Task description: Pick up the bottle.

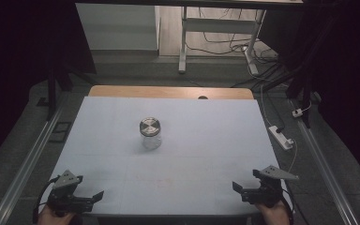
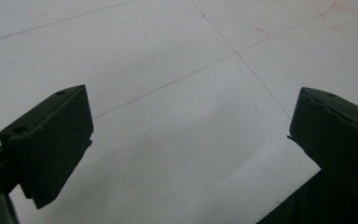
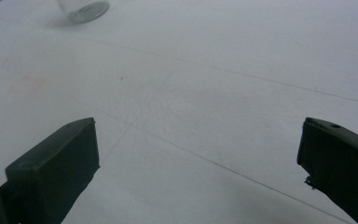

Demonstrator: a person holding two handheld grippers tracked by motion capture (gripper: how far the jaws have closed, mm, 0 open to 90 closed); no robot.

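Note:
A clear glass jar (image 1: pixel 150 134) with a round metal lid stands upright near the middle of the white table cover (image 1: pixel 206 140). Its base shows at the top left of the right gripper view as the jar (image 3: pixel 83 9). My left gripper (image 1: pixel 93 197) rests at the near left corner of the table, held by a hand, jaws wide apart over bare cover. In its own view the left gripper (image 2: pixel 186 140) has nothing between its jaws. At the near right corner, my right gripper (image 1: pixel 236 187) is likewise open, and the right gripper (image 3: pixel 196 168) is empty in its own view.
A wooden table edge (image 1: pixel 168 92) shows beyond the cover at the back. A white power strip (image 1: pixel 281 137) and cables lie on the floor at the right. Metal rails (image 1: pixel 28 159) run along both sides of the table. A white desk frame (image 1: pixel 215 33) stands behind.

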